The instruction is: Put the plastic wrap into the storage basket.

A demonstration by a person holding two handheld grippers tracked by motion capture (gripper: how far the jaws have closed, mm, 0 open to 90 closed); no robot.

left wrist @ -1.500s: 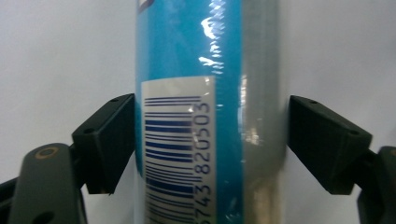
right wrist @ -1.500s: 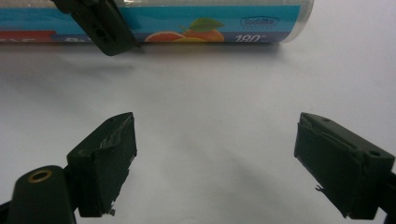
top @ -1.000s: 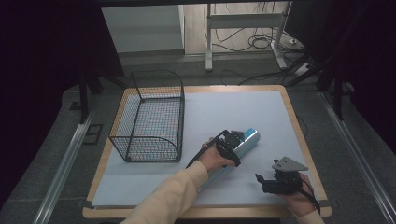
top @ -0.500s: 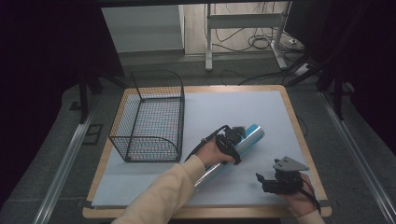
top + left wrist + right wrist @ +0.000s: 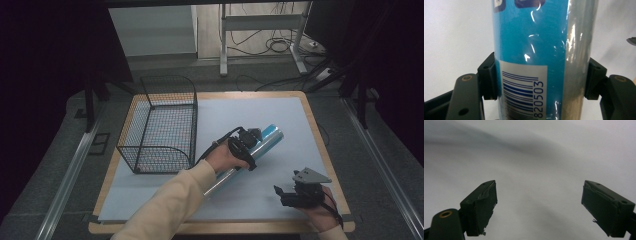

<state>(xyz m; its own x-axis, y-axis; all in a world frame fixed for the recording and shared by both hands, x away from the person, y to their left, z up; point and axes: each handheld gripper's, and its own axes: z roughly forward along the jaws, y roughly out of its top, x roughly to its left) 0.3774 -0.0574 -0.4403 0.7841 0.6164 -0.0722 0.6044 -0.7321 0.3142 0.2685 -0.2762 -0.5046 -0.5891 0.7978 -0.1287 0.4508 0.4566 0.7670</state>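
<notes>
Basket (image 5: 159, 125) sits left of my left gripper (image 5: 248, 140), whose fingers (image 5: 489, 75) are clamped across the tube (image 5: 260, 146). Tube's off the worktop (image 5: 280, 112), long axis diagonal, near-left to far-right. Right gripper (image 5: 286, 195) idle, fingers wide, empty.

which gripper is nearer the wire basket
Left. The left gripper, shut on the blue and silver tube, sits just right of the wire basket. The right gripper rests open at the table's near right corner, well away from it.
</notes>
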